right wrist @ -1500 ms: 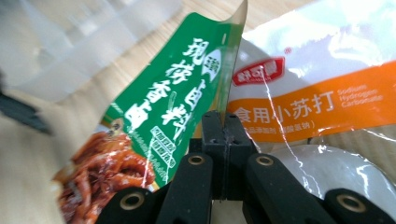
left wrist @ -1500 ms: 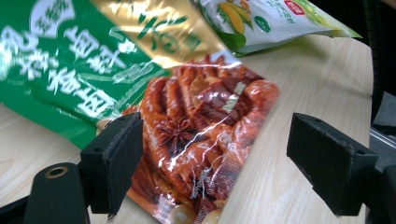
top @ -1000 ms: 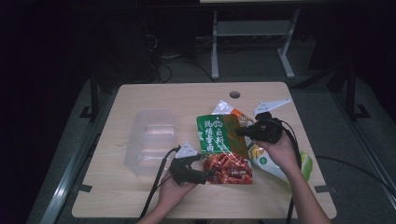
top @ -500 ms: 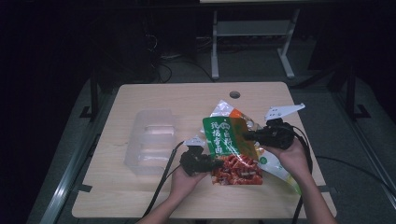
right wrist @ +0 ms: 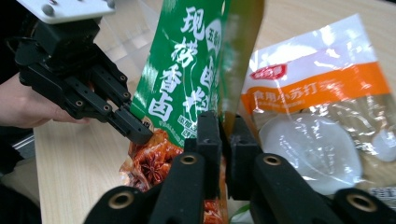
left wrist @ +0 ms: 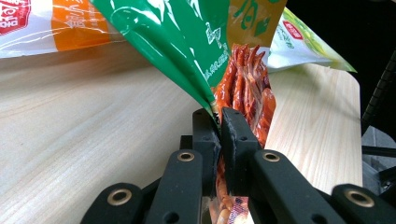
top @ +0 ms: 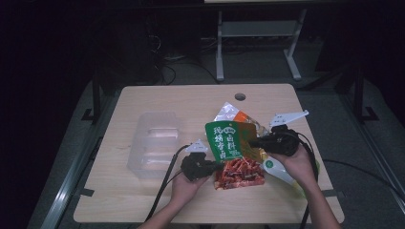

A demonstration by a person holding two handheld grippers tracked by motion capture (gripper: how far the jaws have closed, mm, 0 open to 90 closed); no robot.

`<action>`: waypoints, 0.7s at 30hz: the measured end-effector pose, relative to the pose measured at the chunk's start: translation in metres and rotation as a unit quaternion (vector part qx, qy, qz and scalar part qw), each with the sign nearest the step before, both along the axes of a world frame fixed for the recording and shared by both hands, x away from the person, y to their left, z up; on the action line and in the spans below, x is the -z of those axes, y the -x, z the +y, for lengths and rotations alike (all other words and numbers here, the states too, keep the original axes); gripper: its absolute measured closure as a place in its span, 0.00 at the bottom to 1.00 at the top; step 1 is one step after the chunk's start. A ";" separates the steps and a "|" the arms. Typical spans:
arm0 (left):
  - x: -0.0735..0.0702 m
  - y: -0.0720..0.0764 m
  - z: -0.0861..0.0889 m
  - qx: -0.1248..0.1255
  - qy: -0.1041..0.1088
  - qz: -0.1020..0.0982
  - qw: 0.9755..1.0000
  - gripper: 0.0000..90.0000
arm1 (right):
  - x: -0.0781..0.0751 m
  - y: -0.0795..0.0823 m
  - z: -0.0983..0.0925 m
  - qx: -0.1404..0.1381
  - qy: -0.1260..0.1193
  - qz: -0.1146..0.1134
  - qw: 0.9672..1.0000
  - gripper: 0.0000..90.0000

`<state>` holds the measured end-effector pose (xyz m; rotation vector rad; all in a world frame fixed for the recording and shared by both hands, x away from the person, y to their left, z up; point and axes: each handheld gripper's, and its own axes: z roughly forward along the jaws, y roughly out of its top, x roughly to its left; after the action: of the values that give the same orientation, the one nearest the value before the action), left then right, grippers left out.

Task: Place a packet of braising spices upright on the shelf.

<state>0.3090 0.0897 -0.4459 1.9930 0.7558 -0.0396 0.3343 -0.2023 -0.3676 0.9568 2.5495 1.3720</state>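
Note:
A green snack packet with a gold back stands tilted up over a red packet of spiced food on the table. My left gripper is shut on the green packet's lower corner, its jaws pinched together just above the red packet. My right gripper grips the green packet's gold edge. Its jaws have just been opening slightly, with the foil still pressed between them. The left gripper also appears in the right gripper view.
A white and orange packet lies behind the green one. A pale green and white packet lies under the right hand. A clear plastic container sits at the left of the wooden table, which has a cable hole.
The left gripper shifted right to the green packet's lower corner and closed on it. The packet now stands more upright between the two grippers.

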 end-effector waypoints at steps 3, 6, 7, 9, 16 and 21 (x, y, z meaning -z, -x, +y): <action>0.000 0.001 0.000 0.001 -0.005 -0.004 1.000 0.95 | 0.005 -0.002 0.002 -0.003 0.002 0.011 1.000 0.91; -0.001 0.002 0.001 0.002 -0.010 -0.006 1.000 0.95 | 0.015 -0.006 0.007 -0.008 0.008 0.031 0.999 0.87; 0.000 0.002 0.001 0.002 -0.011 -0.005 1.000 0.95 | 0.016 -0.006 0.009 -0.009 0.010 0.034 0.999 0.86; 0.000 0.002 0.002 -0.001 -0.013 -0.005 1.000 0.95 | 0.018 -0.008 0.013 -0.011 0.015 0.038 0.999 0.86; 0.002 0.002 0.006 0.002 -0.023 -0.012 1.000 0.95 | 0.029 -0.014 0.022 -0.018 0.027 0.060 0.998 0.85; 0.002 0.003 0.008 -0.002 -0.026 -0.012 1.000 0.95 | 0.034 -0.017 0.027 -0.023 0.028 0.074 0.997 0.85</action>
<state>0.3056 0.0976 -0.4481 2.0372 0.7512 0.0060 0.3511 -0.1750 -0.4014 1.0348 2.7174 1.2792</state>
